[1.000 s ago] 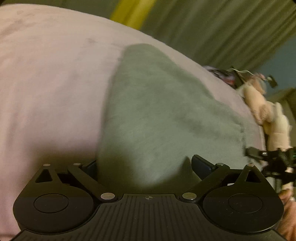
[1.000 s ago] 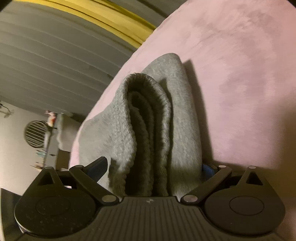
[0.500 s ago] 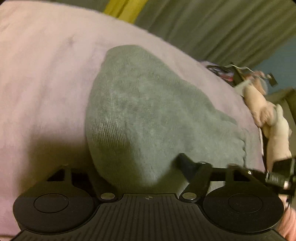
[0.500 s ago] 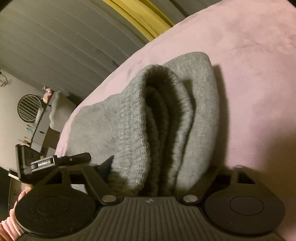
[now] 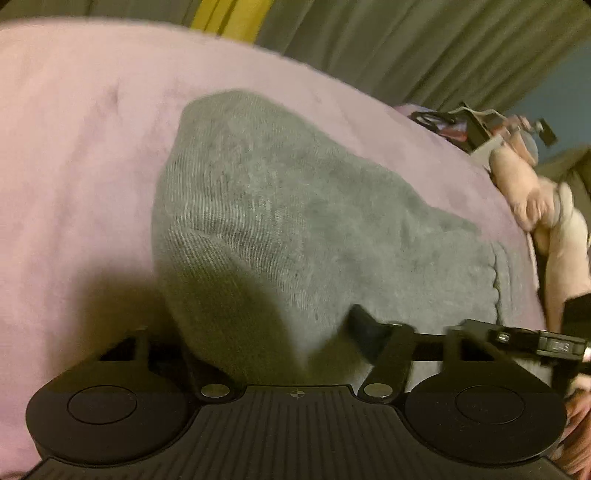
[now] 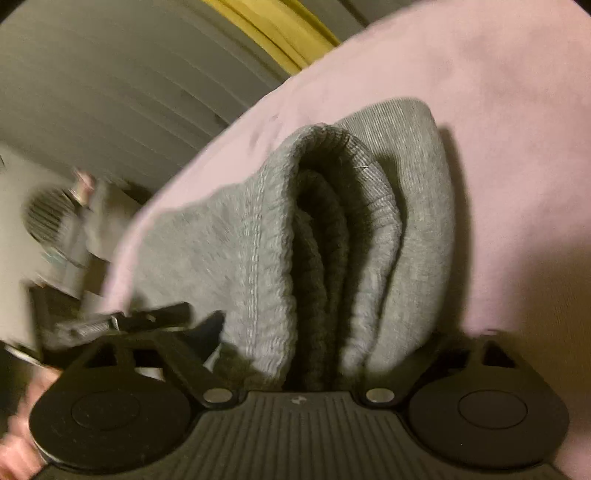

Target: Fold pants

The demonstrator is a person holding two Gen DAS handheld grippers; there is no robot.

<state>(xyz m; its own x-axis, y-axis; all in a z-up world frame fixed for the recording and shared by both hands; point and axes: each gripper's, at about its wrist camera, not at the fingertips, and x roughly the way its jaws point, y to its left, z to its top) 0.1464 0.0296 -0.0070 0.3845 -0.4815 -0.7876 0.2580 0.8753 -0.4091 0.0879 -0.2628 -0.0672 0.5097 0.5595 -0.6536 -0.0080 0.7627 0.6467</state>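
The grey pants [image 5: 295, 221] lie folded into a thick bundle on the pink bed cover [image 5: 74, 147]. My left gripper [image 5: 266, 332] is shut on the smooth folded end of the pants, and only its right finger [image 5: 365, 328] shows beside the cloth. In the right wrist view the ribbed waistband layers of the pants [image 6: 332, 240] stand stacked on edge. My right gripper [image 6: 325, 339] is shut on that end, with the cloth hiding the right finger. The other gripper shows at the edge of each view.
Grey curtains [image 5: 406, 48] with a yellow stripe [image 5: 229, 18] hang behind the bed. A pink plush toy [image 5: 535, 199] and dark clutter [image 5: 461, 125] lie at the bed's far right. A round fan [image 6: 48, 218] stands by the wall in the right wrist view.
Both grippers have closed from wide open onto the ends of the folded pants. The bundle has shifted and looks slightly raised, and both views are blurred with motion.
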